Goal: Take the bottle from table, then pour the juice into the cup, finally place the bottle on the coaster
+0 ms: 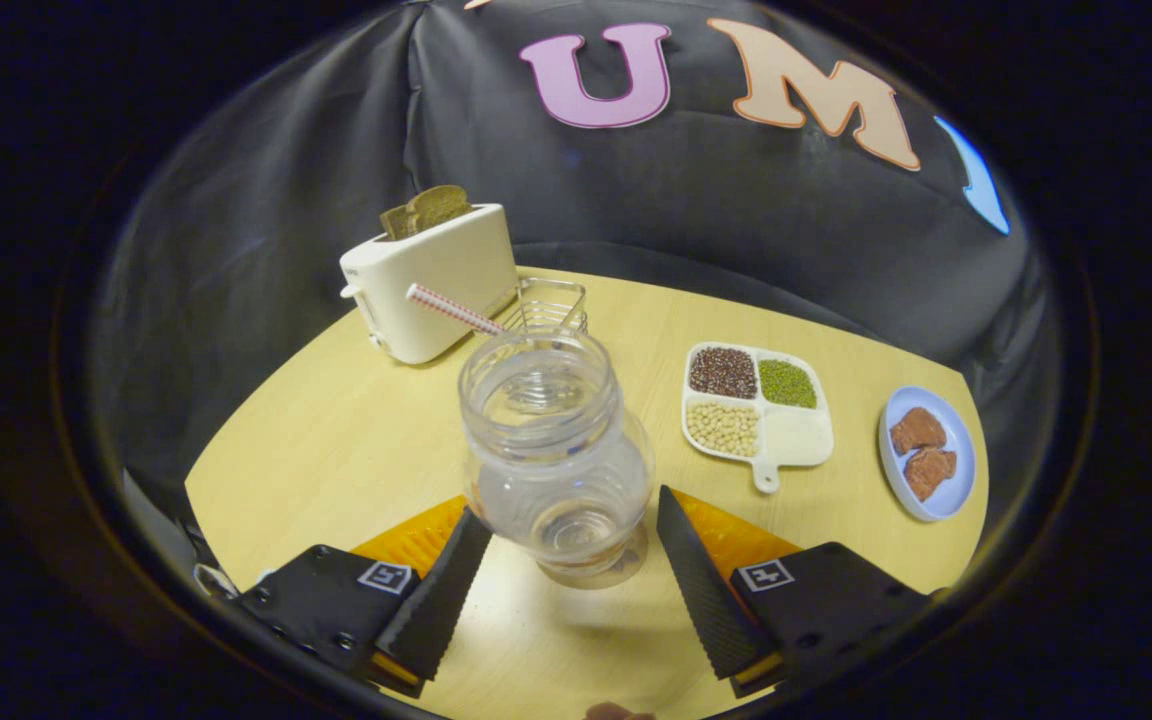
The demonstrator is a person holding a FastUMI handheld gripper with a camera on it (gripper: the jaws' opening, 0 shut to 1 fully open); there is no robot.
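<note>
We see the gripper (568,560) with its two black ribbed fingers (436,595) spread wide apart, one on each side of the clear bottle (554,455). The bottle stands upright on the table (336,440), between the fingertips. The left finger's tip looks to be just at the bottle's lower side; we cannot tell whether it touches. The right finger stands a little apart from the glass, so the bottle is not pinched. The bottle has no cap; its wide mouth is open toward us, and a thin layer of liquid seems to lie at its bottom, though the glass makes this hard to judge.

Behind the fingers, on both sides of the bottle's base, we see an orange mat (416,535) lying flat on the table.

Just beyond the bottle stands a clear cup (551,300), partly hidden by the bottle's mouth, with a red-and-white striped straw (451,308) leaning out toward the left. Left of the cup is a cream toaster (431,285) with two slices of brown bread (426,208) sticking up from it.

To the right of the bottle, well apart from it, lies a white divided tray (806,440) holding dark, green and pale beans in separate sections. Further right is a pale blue plate (956,490) with two brown pieces of food on it.
</note>
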